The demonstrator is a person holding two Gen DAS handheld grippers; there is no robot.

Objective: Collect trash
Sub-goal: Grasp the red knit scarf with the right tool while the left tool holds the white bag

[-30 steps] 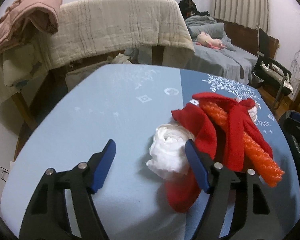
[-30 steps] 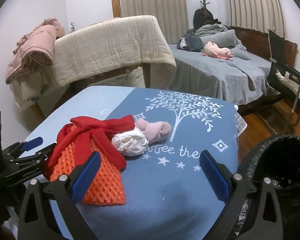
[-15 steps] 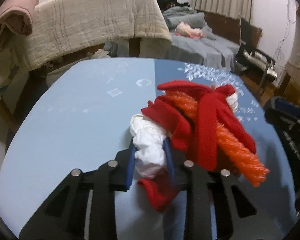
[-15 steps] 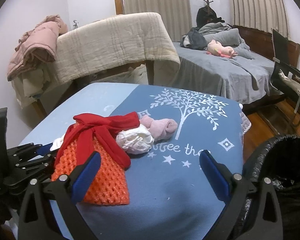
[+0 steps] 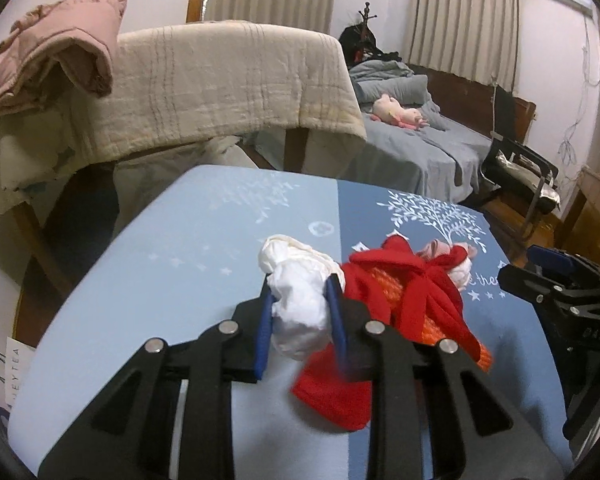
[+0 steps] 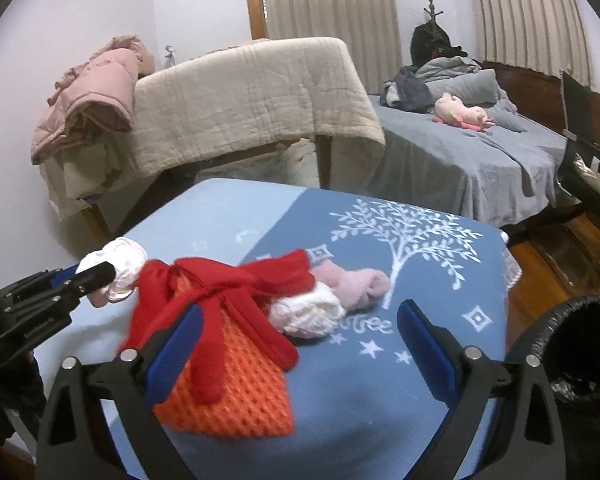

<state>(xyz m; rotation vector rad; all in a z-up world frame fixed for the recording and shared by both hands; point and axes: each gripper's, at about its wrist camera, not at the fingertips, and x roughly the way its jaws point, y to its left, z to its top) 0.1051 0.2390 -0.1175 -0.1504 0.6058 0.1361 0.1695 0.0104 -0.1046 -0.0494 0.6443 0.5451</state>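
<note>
My left gripper (image 5: 300, 304) is shut on a crumpled white tissue wad (image 5: 298, 292) and holds it above the blue tablecloth (image 5: 180, 264); the wad also shows in the right wrist view (image 6: 118, 268). A second white wad (image 6: 308, 314) lies on the cloth beside a pink sock (image 6: 356, 286). My right gripper (image 6: 296, 344) is open and empty above the orange mesh bag (image 6: 232, 392) with a red cloth (image 6: 228, 284) tied on it. A black-lined trash bin (image 6: 580, 344) stands at the right.
A chair draped with a beige blanket (image 5: 228, 80) and a pink jacket (image 5: 60, 52) stands behind the table. A bed with a pink plush toy (image 6: 460, 114) is at the back right. A black chair (image 6: 588, 168) is at the far right.
My left gripper closed on the white tissue wad and lifted it off the cloth, away from the red cloth. My right gripper stayed open and shifted slightly.
</note>
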